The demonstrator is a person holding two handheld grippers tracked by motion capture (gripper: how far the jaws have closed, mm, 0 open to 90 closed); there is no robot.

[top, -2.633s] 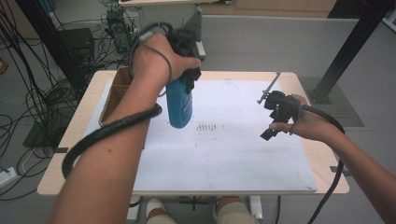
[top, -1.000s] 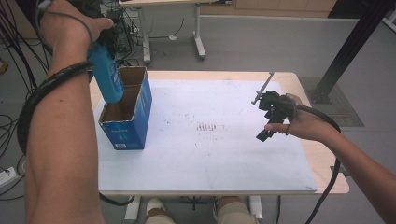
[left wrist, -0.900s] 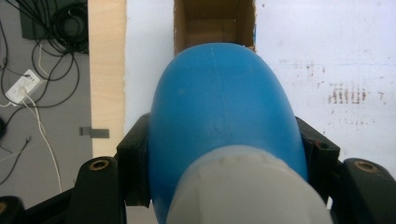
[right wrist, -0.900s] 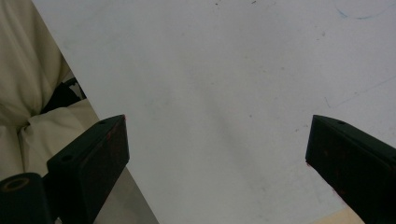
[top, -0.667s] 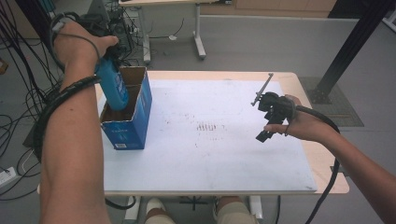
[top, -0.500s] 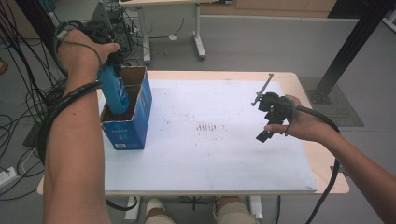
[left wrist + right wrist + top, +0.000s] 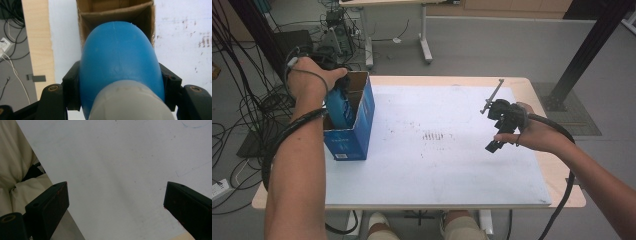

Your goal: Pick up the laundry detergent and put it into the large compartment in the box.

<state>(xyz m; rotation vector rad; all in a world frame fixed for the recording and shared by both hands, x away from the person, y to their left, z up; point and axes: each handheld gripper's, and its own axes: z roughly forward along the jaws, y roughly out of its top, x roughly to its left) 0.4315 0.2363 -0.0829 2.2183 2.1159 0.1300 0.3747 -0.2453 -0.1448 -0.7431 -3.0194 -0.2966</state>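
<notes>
smooth plastic bottle (image 7: 120,62) – matt cardboard box (image 7: 357,135)

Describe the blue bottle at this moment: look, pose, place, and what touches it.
The blue bottle looks like smooth, matte plastic with a rounded body and a pale grey cap end nearest the left gripper view's camera. The left claw clamps its sides. It points bottom-first into the open cardboard box at the table's left edge, partly inside.
</notes>
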